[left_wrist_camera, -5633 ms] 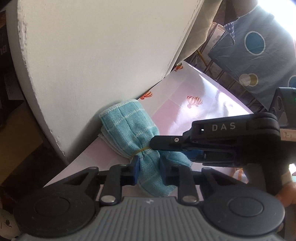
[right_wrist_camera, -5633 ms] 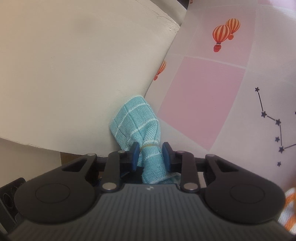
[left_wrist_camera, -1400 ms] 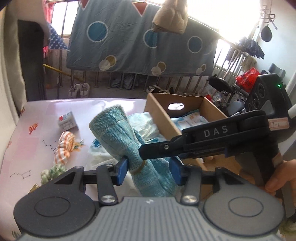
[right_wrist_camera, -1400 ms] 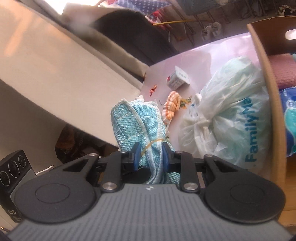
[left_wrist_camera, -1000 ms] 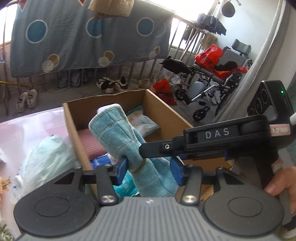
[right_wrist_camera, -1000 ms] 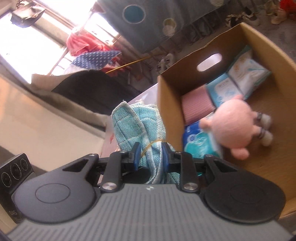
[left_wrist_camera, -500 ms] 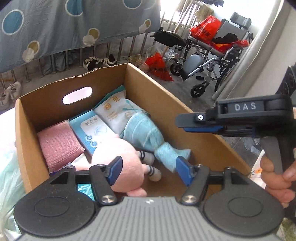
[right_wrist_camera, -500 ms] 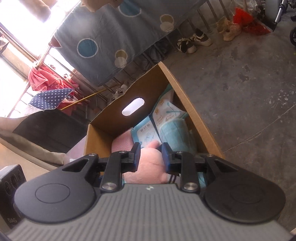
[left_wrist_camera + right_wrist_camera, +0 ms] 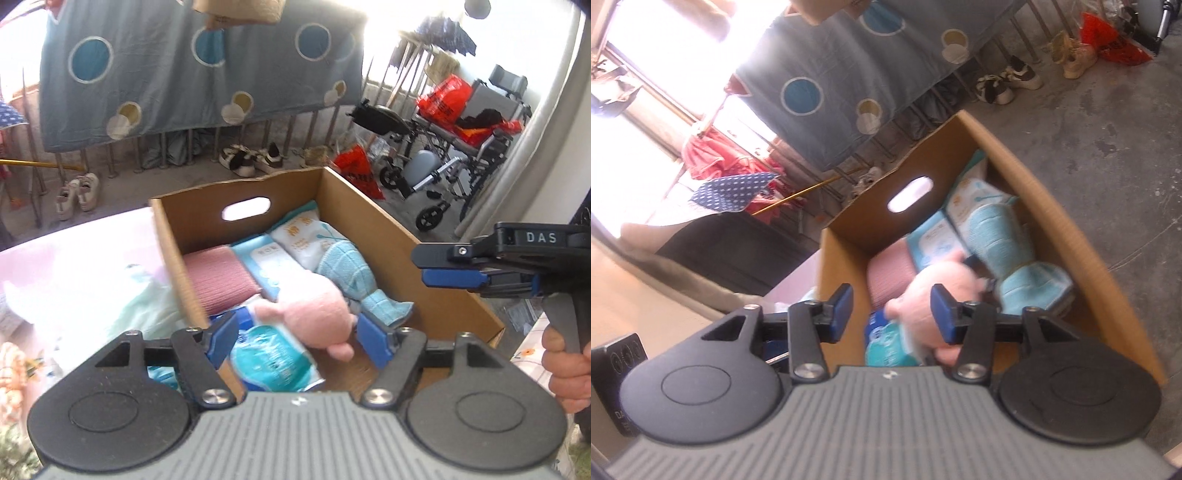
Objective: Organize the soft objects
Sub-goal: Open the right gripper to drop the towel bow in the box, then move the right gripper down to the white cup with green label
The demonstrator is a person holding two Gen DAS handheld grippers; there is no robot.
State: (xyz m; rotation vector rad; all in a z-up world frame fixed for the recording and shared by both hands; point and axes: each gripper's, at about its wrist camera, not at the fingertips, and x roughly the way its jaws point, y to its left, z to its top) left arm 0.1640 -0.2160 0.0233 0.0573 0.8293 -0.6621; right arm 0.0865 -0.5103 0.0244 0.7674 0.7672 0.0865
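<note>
Blue pads, left gripper: spread and opening wider, nothing between them; poised above the near end of the box, apparently done with the drop.
Blue pads, right gripper: parted and opening, nothing pinched; seen from the left wrist as a black two-finger tool over the box's right wall, gripped by a person's hand.
Teal checked cloth bundle, cinched at the waist: lying free inside the box along the right wall, touching the pink toy; judged delivered, hence both jaws letting go.
Pink plush toy: on its side mid-box, over the packets; soft filler already stowed.
Teal plastic packet: near end of the box, under the toy's edge.
White and pale-blue tissue packs: flat against the far wall, laid side by side to save room.
Dusty-pink folded cloth: far-left corner, against the left wall.
Brown cardboard box with oval handle hole: open-topped collecting bin, beside the pink tablecloth.
Pale-green plastic bag: on the table just left of the box, not yet stowed; likely a next candidate.
Orange-and-white striped soft item: at the left edge, blurred, still outside.
</note>
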